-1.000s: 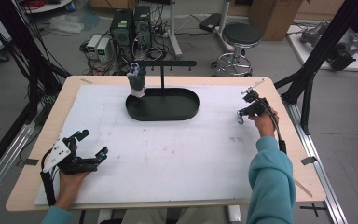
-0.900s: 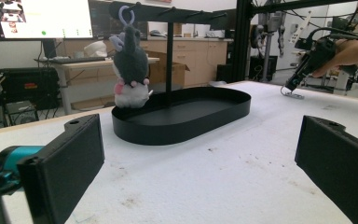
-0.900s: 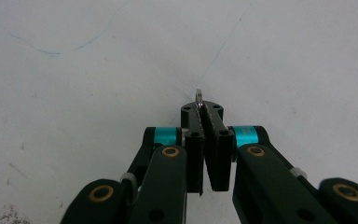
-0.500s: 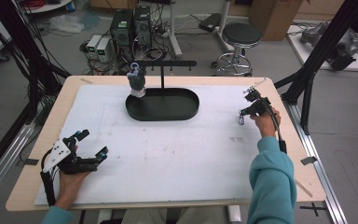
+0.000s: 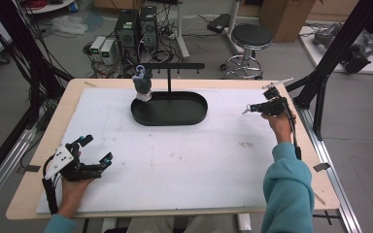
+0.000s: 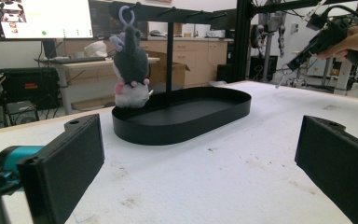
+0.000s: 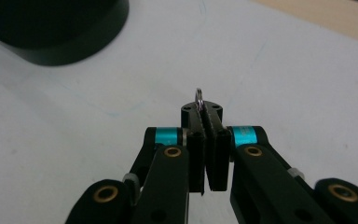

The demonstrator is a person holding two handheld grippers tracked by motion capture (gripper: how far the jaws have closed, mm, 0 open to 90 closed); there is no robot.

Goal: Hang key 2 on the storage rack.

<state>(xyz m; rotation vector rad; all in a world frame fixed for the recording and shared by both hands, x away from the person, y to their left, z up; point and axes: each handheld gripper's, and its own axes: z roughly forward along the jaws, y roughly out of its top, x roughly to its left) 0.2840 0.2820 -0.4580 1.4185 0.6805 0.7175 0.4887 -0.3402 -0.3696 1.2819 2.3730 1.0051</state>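
Observation:
A black oval tray (image 5: 171, 123) stands at the back middle of the white table, and a T-shaped stand (image 5: 172, 65) rises from it. A grey plush toy (image 5: 143, 86) hangs by a purple loop from the bar's left end (image 6: 130, 65). My right gripper (image 5: 247, 110) hovers to the right of the tray, pointing toward it. It is shut (image 7: 207, 114) on a small metal ring (image 7: 198, 95) that pokes out past the jaw tips. My left gripper (image 5: 98, 148) rests open on the table's front left corner with nothing between its jaws (image 6: 200, 158).
The tray's (image 6: 182, 128) inside is bare apart from the stand post (image 6: 169, 51). Black frame posts (image 5: 328, 68) rise at the table's right edge. A stool (image 5: 251, 36) and electronics boxes (image 5: 136, 24) stand on the floor behind.
The right gripper's tip has risen slightly and levelled, still shut on the ring. The left gripper has not moved.

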